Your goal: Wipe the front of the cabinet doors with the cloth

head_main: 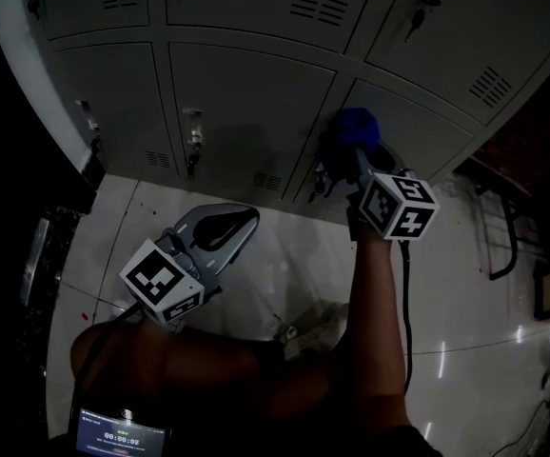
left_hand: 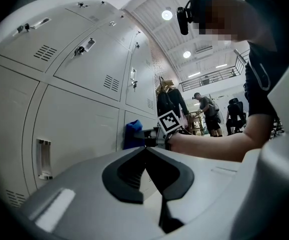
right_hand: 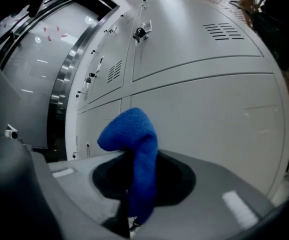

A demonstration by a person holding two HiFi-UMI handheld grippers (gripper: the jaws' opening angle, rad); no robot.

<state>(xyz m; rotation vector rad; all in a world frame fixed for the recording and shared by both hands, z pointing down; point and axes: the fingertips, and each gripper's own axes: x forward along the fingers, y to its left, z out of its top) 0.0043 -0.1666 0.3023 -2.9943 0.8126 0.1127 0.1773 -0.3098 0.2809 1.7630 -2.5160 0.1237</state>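
Left gripper [head_main: 242, 219]: pale grey moulded plastic shell, smooth and rounded; matte black lining round the jaw recess; small white rectangular patch [left_hand: 54, 210] on the shell. White cube with black square markers [head_main: 164, 281] at the rear, thin black cable [head_main: 92, 346] off it

Right gripper [head_main: 358, 152]: same grey shell and black lining, same kind of white patch [right_hand: 239, 207]. Second white marker cube [head_main: 399, 206], thicker black cable [head_main: 407, 303] alongside the forearm

Worn: dark short-sleeved top [left_hand: 260, 79], arms bare below the sleeve; black camera unit [left_hand: 184, 18] on a dark headband. Small dark device with lit screen [head_main: 121, 435] at chest level, digits too small to read with certainty
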